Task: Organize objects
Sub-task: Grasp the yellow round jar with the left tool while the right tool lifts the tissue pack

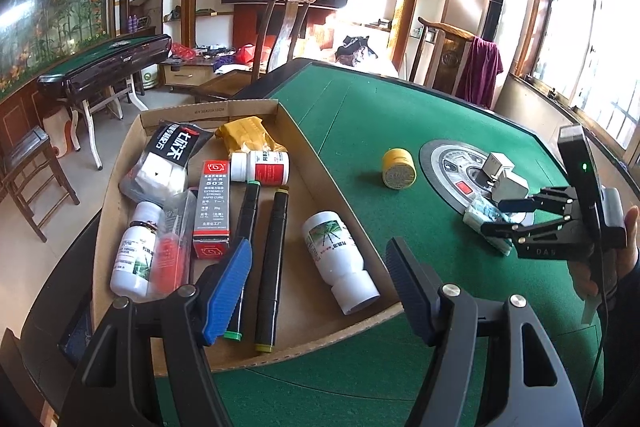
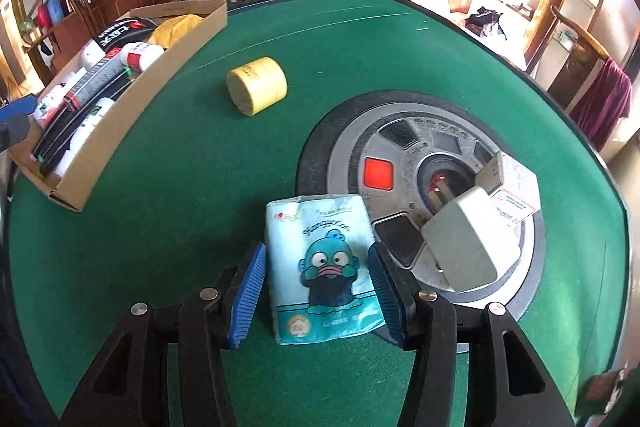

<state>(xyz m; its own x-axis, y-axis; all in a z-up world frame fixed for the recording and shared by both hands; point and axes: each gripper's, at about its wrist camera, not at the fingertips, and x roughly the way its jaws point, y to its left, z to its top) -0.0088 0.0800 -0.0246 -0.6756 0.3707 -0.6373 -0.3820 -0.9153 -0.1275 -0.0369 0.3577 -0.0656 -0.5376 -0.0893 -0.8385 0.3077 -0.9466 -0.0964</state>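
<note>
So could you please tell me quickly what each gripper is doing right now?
Left gripper: open, holding nothing.
Right gripper: open, fingers either side of the tissue pack.

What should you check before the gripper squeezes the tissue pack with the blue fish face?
1. Right gripper open around the tissue pack, one finger each side: ok.
2. Pads touching the pack: cannot tell; small gaps seem to show.
3. White charger near the right finger, apart from the pack: ok.
4. Cardboard box has a free spot beside the white bottle: ok.
5. Left gripper open over the box's near edge, possibly in the way: not ok.
6. Yellow tape roll off the straight route: cannot tell.
</note>
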